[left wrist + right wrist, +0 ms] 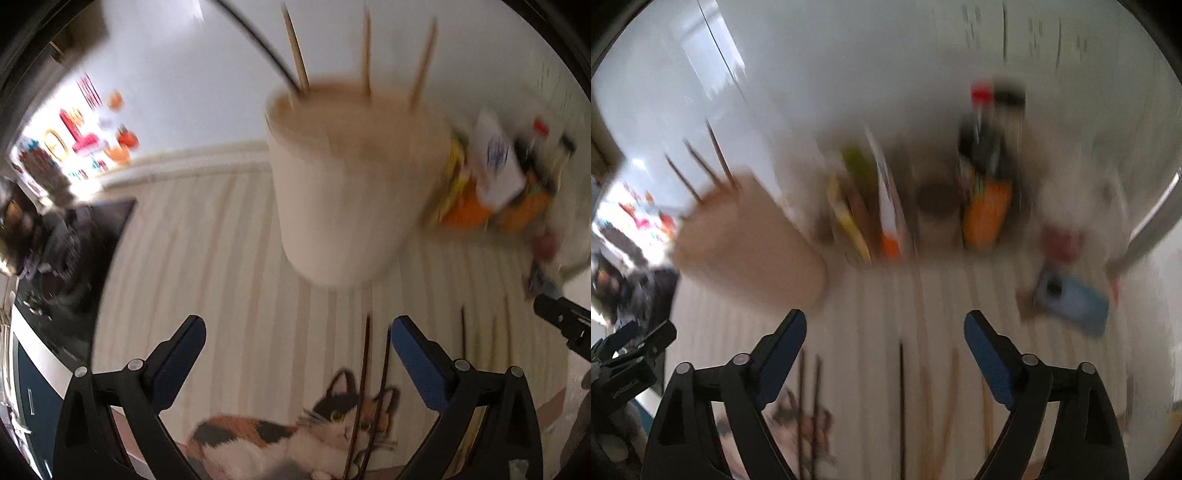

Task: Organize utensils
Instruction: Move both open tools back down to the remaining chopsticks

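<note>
A beige utensil cup point(351, 192) stands on the striped mat with several chopsticks point(365, 51) upright in it. Two dark chopsticks point(364, 387) lie on the mat just right of the middle of my left gripper's point(298, 325) spread; it is open and holds nothing. Paler chopsticks point(461, 332) lie further right. In the right wrist view the cup point(750, 243) sits ahead on the left. My right gripper point(885, 319) is open and empty over a dark chopstick point(901, 398) and pale ones point(951, 387). Both views are blurred.
The mat bears a calico cat picture point(295, 435). Sauce bottles point(986, 158) and food packets point(871, 206) line the wall behind. A blue phone point(1071, 299) lies at the right. A black stove top point(74, 251) is left of the mat. The left gripper's body point(628, 354) shows at the left edge.
</note>
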A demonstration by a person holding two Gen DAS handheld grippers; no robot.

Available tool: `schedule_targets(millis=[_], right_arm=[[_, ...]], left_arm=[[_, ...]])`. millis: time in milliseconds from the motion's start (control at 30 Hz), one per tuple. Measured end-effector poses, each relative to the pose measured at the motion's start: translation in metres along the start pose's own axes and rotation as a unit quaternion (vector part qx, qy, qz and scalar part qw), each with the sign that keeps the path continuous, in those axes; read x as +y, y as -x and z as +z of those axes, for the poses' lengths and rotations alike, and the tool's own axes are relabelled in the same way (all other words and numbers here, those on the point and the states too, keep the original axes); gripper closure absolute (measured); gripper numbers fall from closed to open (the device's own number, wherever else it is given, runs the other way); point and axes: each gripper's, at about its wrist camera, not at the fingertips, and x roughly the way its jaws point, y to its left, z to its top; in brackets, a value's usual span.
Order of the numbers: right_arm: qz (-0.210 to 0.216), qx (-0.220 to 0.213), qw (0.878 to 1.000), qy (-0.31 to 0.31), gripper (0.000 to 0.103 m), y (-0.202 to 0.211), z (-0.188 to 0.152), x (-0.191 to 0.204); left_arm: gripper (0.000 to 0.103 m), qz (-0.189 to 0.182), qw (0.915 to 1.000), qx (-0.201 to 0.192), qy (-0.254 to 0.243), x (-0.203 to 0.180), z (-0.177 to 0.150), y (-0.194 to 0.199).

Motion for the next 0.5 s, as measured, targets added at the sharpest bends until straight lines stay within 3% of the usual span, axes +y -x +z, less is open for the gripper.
schedule_targets(millis=[33,67,100,167,233,400,500], right_arm=[[0.001,0.020,1.000,-0.001,0.038,-0.011,-0.007,-0.003],[0.001,0.038,0.999,-0.002,0.050,-0.022,-0.014,-0.007],[0.002,0.059,0.998,-0.006,0.056,-0.036,-0.024,-0.011],[-0.001,0.088,0.996,-0.013,0.073,-0.055,-0.037,-0.017],[-0.001,0.109,0.994,-0.017,0.082,-0.071,-0.050,-0.023],[-0.012,0.141,0.990,-0.012,0.087,-0.094,-0.068,-0.024],[-0.010,0.152,0.988,-0.006,0.087,-0.102,-0.075,-0.023]], left_arm=[[0.008,-0.006,0.9999,0.015,-0.002,-0.003,-0.006,-0.010],[0.020,-0.017,0.9993,0.034,-0.005,-0.007,-0.012,-0.021],[0.026,-0.030,0.9979,0.056,-0.008,-0.011,-0.018,-0.033],[0.049,-0.049,0.9943,0.094,-0.014,-0.019,-0.028,-0.054],[0.063,-0.064,0.9905,0.120,-0.021,-0.029,-0.038,-0.071],[0.066,-0.069,0.9835,0.160,-0.048,-0.053,-0.056,-0.100],[0.090,-0.057,0.9810,0.176,-0.060,-0.061,-0.063,-0.113]])
